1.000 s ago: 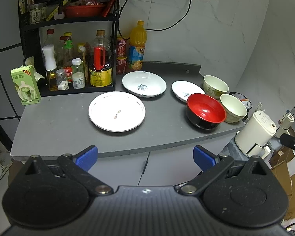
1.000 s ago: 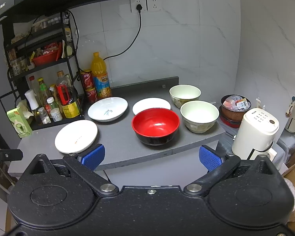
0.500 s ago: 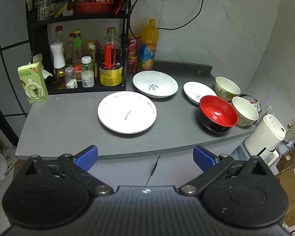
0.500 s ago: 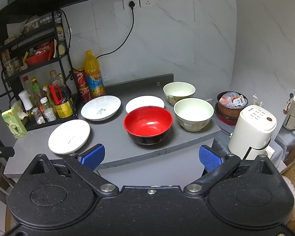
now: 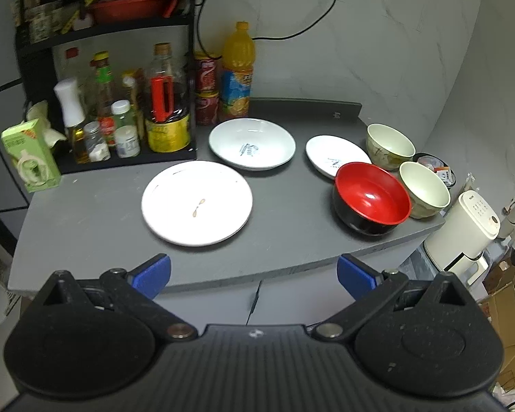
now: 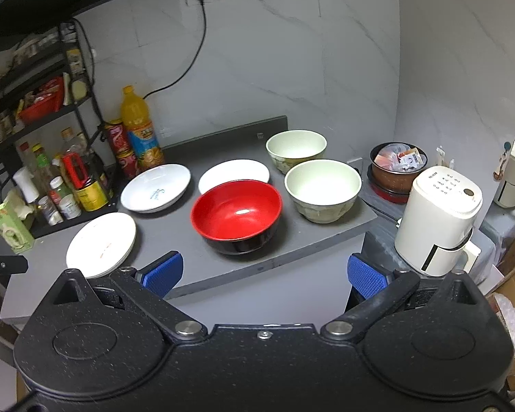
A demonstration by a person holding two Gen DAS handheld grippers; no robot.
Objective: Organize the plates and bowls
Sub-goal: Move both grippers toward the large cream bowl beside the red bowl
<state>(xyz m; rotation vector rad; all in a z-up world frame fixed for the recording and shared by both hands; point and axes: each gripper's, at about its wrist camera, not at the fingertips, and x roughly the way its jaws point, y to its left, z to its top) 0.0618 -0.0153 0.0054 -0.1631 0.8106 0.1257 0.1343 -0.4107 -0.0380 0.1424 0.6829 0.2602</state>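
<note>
On the grey counter [image 5: 285, 233] lie a flat white plate [image 5: 196, 202], a deep white plate [image 5: 252, 143] and a small white plate [image 5: 333, 156]. A red-and-black bowl [image 5: 372, 197] stands beside two cream bowls [image 5: 424, 189] [image 5: 389, 140]. The right wrist view shows the red bowl [image 6: 237, 214], cream bowls [image 6: 322, 189] [image 6: 296, 147] and the plates [image 6: 101, 243] [image 6: 156, 187] [image 6: 234, 175]. My left gripper [image 5: 254, 274] is open, short of the counter's front edge. My right gripper [image 6: 263, 273] is open too, in front of the red bowl. Neither holds anything.
A black rack [image 5: 120, 96] of bottles and jars stands at the back left, with a green carton [image 5: 29, 156], soda cans and an orange drink bottle [image 5: 237, 72]. Right of the counter are a white appliance [image 6: 437, 219] and a brown snack pot [image 6: 396, 168]. Cardboard boxes lie lower right.
Both grippers have moved closer to the counter, so the dishes look larger. Nothing on the counter has moved, and both grippers stay open.
</note>
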